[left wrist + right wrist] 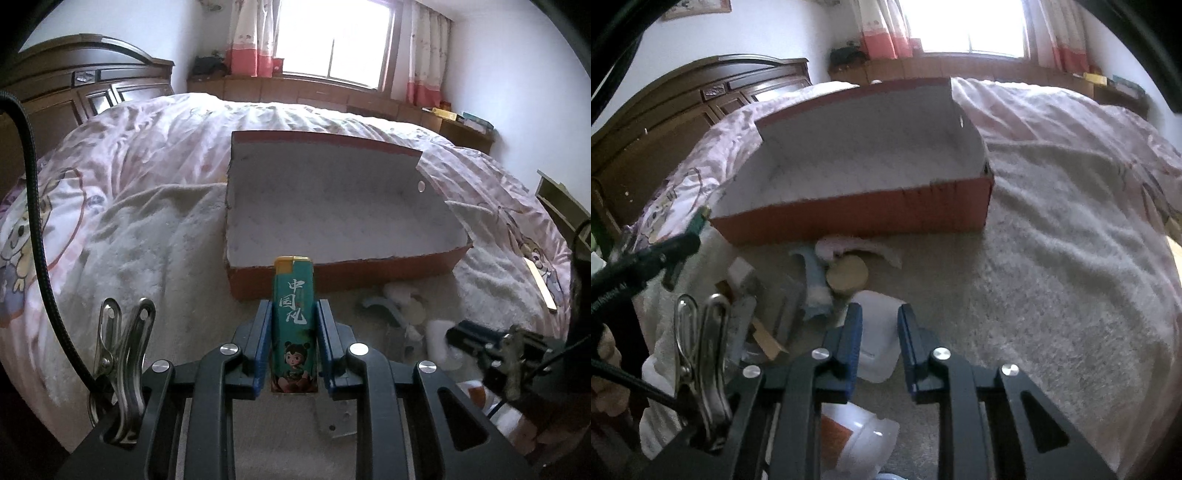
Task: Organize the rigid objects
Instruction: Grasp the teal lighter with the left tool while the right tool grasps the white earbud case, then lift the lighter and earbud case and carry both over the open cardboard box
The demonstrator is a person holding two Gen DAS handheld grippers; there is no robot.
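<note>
Left gripper [293, 314] clamped on a green lighter [294, 325], upright, just before the red box [369, 271] and above the bed. Right gripper [880, 325] clenched on a white container [877, 336], also near the box. Likely light, stiff, slick plastic; best pinched across flat sides, mid-body.

Bright curtained window [332, 40] — dark wooden headboard [85, 85], pink-quilted bed [147, 147].
</note>
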